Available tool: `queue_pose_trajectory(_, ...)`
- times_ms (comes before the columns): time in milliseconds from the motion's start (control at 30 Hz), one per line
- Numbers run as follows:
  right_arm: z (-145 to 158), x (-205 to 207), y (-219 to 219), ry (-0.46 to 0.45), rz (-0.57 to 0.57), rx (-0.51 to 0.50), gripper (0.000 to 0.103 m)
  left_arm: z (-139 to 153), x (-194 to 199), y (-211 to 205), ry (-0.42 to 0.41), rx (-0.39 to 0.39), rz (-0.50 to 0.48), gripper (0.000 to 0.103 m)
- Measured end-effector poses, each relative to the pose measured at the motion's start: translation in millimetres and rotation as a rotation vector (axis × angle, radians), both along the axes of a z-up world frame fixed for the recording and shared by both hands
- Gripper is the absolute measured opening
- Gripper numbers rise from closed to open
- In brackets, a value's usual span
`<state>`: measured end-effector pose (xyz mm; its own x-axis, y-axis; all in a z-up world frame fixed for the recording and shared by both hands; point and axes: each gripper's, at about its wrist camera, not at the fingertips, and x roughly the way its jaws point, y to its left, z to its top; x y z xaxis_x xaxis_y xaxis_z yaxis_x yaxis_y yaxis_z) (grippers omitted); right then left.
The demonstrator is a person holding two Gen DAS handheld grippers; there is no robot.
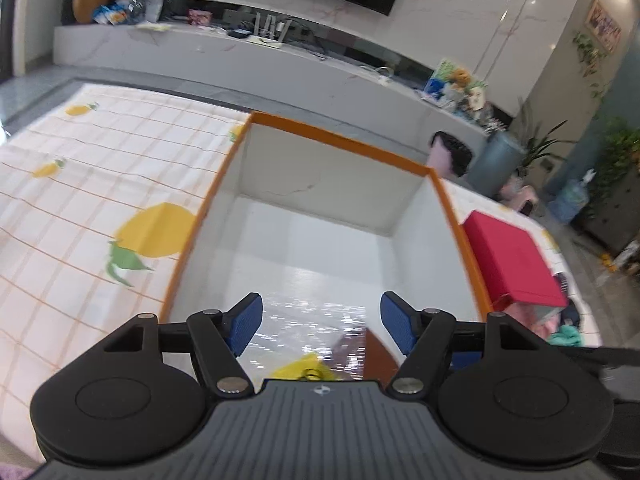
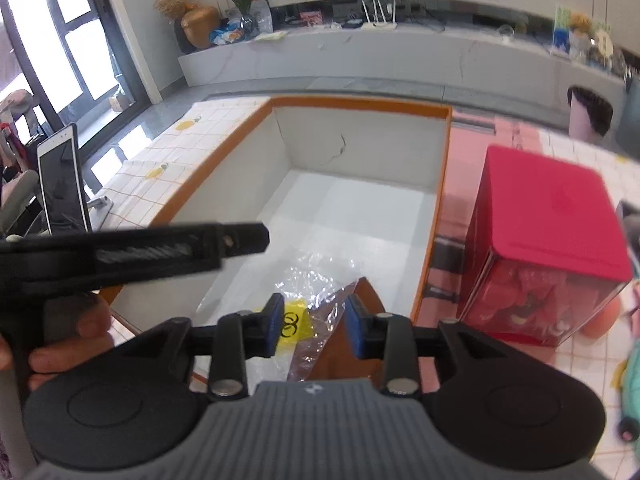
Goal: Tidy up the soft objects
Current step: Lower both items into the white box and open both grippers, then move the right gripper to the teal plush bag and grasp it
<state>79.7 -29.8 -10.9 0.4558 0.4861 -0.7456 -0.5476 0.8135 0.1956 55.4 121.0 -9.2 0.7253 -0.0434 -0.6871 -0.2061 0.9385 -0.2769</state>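
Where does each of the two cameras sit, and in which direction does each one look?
Left wrist: on the left gripper, looking forward and down into the orange-rimmed white box; its blue-padded fingers stand open.
Right wrist: on the right gripper, looking down into the same box; it shows its own fingers, the black left gripper and the person's hand.
Shared: the box, the clear plastic bag with a yellow label, the red box.

Black hand-held gripper [image 1: 322, 322], blue pads [image 1: 244, 326]
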Motion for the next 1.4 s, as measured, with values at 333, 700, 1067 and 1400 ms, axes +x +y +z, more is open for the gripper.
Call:
queue_pose_trajectory(333,38.3,-17.0,-29.4,-0.193,-0.109,-0.029,0.089,31.7,-7.8,-29.7,-0.007,0.147,0.051,0.082)
queue_pose_trajectory(700,83.7,-21.6,-136.0,-0.350,-0.258,-0.190,0.100,56.3,4.6,-94.7,-0.065,0.163,-0.035,0.083)
queue_pose_trajectory(1067,54.0,1.3,-309.9,-0.182,-0.660,-0.173,0.100,46.9,32.0,-191.1,-0.098,0.147,-0.299,0.084)
queue_pose_trajectory(1400,-3.9,29.9,-365.3,0.080,-0.851,-0.032,0.100,-1.0,44.3,-264.6,-0.062,0.172,-0.506,0.085)
